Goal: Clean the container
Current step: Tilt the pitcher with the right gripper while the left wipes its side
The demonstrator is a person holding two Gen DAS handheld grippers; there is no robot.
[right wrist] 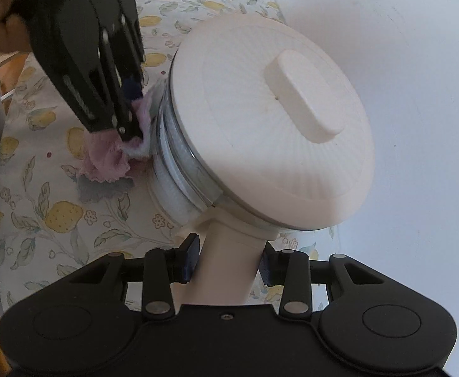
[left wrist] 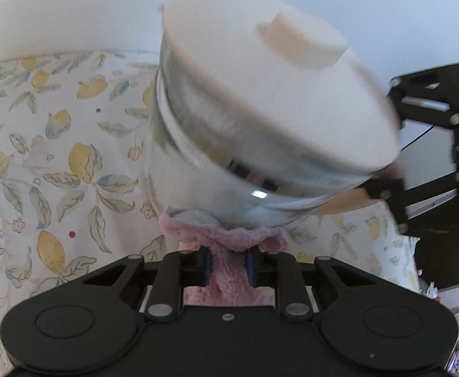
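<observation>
1. Between the fingertips of the right gripper (right wrist: pixel 226 262) the cream handle (right wrist: pixel 229 264) of the container (right wrist: pixel 179 154) is clamped, and by it the container is held tilted above the lemon-print tablecloth (right wrist: pixel 63 213), just ahead of that gripper.
2. Between the fingertips of the left gripper (left wrist: pixel 229 265) a pink cloth (left wrist: pixel 229 251) is pinched, and the cloth is pressed against the shiny metal wall of the container directly in front of those fingertips.
3. The task is judged to be under way: wiping of the side wall is in hand, and no end to it can be read from the pictures.
4. The cream lid (right wrist: pixel 273 135) is seen seated on the container, so the inside is judged not to have been reached by the cloth; whether it is meant to be cleaned cannot be told.
5. No dirt or smear can be made out on the metal, so the share of the wall already wiped cannot be judged.
6. The container's base and the side turned away from both grippers are hidden.
7. In the left wrist view the container is blurred, and its wall shows only reflections.
8. Beyond the left gripper, in the right wrist view, part of a hand (right wrist: pixel 0 22) is seen at the frame's edge, largely cut off.
9. Behind the container only a pale wall (right wrist: pixel 418 94) is shown.
</observation>
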